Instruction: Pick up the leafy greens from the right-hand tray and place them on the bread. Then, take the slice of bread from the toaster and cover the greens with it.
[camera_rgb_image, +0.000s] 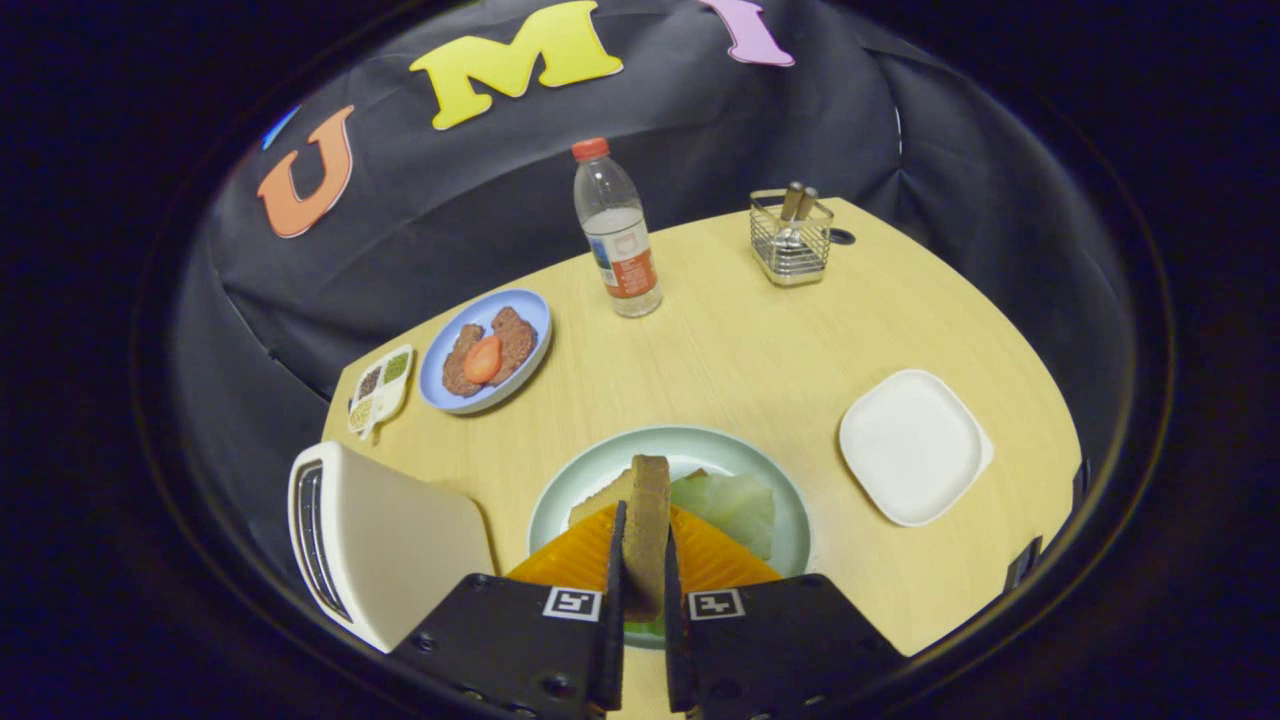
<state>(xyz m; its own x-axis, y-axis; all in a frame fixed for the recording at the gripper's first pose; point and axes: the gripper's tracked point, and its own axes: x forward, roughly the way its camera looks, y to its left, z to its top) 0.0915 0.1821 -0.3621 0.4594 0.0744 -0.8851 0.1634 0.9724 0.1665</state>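
My gripper (645, 545) is shut on a brown slice of bread (648, 520), held on edge between the two fingers, above the pale green plate (790, 510). On that plate lie an orange ridged slab (710, 560), a lower slice of bread (600, 500) partly hidden by the held slice, and pale leafy greens (735, 505) on top toward the right. The white toaster (385, 545) stands just left of the fingers, its slot facing left. The white square tray (912, 445) to the right of the plate is bare.
Beyond the plate stand a clear water bottle with a red cap (615, 235) and a wire cutlery holder (790, 240). A blue plate with brown patties and a tomato slice (488, 350) and a small divided seasoning dish (380, 390) lie at the back left.
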